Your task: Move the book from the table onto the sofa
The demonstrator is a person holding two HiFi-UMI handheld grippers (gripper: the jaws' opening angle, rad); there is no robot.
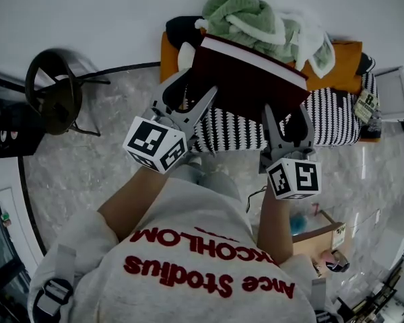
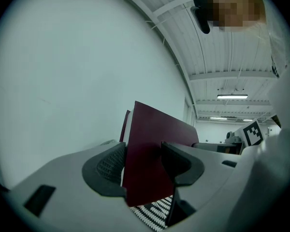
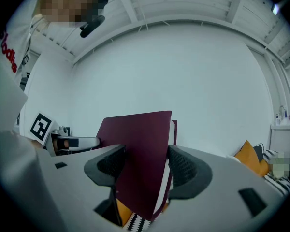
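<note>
A dark red hardcover book (image 1: 252,79) is held in the air between both grippers, above the sofa's black-and-white striped cover (image 1: 326,116). My left gripper (image 1: 192,96) is shut on the book's left end; in the left gripper view the maroon cover (image 2: 152,149) stands upright between the two pads. My right gripper (image 1: 287,116) is shut on the book's right end, and in the right gripper view the book (image 3: 140,158) fills the gap between the pads, its white page edge showing.
On the sofa lie a green towel heap (image 1: 246,15), a white cloth (image 1: 310,39) and an orange cushion (image 1: 340,66). A black round stool (image 1: 54,89) stands at left on the marble floor. A cardboard box (image 1: 316,237) sits by the person's right side.
</note>
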